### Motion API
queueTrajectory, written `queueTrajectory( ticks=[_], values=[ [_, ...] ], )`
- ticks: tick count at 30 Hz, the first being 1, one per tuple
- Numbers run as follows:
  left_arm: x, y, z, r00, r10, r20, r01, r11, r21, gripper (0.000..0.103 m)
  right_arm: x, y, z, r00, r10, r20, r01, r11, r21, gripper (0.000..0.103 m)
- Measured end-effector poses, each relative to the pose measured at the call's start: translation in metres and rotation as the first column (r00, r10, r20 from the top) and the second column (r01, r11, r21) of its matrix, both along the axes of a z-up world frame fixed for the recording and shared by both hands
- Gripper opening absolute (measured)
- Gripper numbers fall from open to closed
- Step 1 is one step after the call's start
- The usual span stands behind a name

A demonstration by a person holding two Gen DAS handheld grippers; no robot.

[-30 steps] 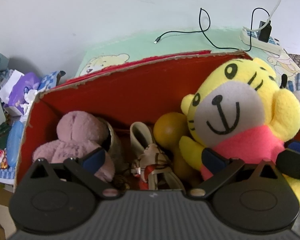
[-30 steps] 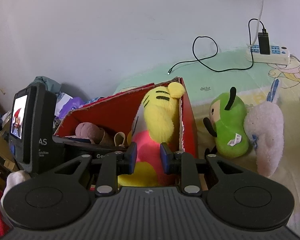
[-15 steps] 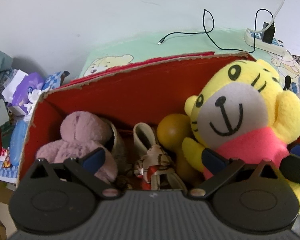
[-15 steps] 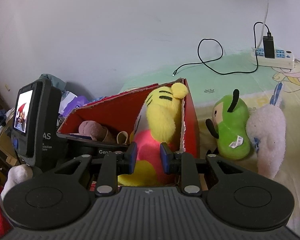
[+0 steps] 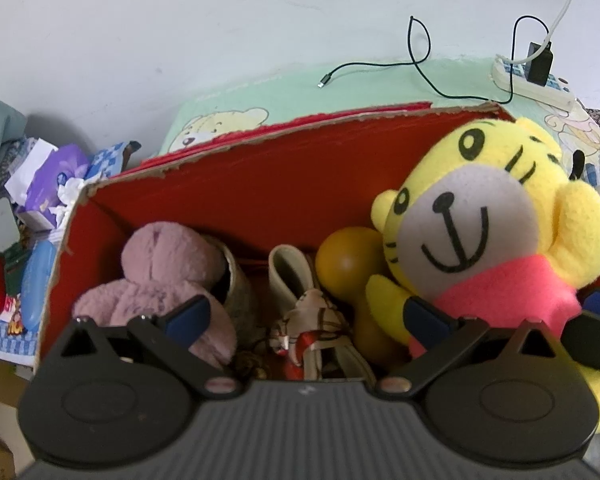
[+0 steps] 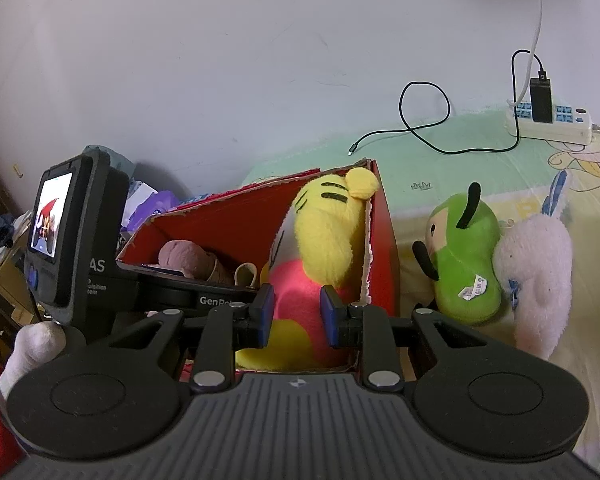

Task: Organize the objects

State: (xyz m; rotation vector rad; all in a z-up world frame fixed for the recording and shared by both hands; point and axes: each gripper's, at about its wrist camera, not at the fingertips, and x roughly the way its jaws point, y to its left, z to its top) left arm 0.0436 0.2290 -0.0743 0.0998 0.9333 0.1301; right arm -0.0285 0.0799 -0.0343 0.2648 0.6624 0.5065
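The right gripper (image 6: 296,314) has its blue-padded fingers drawn narrow around the pink body of a yellow plush tiger with a white face (image 6: 320,248), which sits upright at the right end of a red-lined cardboard box (image 6: 382,256), its head against the box's end wall. The left gripper (image 5: 306,316) is spread wide above the box's near edge, its pads apart and holding nothing; one pad lies over a mauve plush toy (image 5: 160,272) at the left end of the box, the other just in front of the tiger's arm. Between these two toys in the box lie a cream boot-shaped piece (image 5: 290,276), a small red-and-cream figure (image 5: 312,332) and a mustard-yellow ball (image 5: 346,256). Outside the box, to its right on the pale green printed sheet (image 6: 440,160), a green plush with black antennae (image 6: 466,256) leans against a white fluffy plush (image 6: 534,276). Farther back, a black cable (image 6: 424,120) loops toward a white power strip (image 6: 552,122) by the wall.
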Motion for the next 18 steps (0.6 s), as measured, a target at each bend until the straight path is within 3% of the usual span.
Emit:
queueTrajectory(
  ticks=[12,18],
  values=[
    [0.000,0.000,0.002,1.000,0.009,-0.016,-0.010,1.000,-0.005,0.102,0.000,0.001,0.001,1.000,-0.002,-0.009,0.002,1.000,-0.001,0.026],
    [-0.013,0.000,0.015,1.000,0.009,0.003,-0.009,1.000,0.000,0.102,0.004,-0.007,0.003,0.998,0.000,-0.064,0.004,0.998,0.057,0.027]
  ],
)
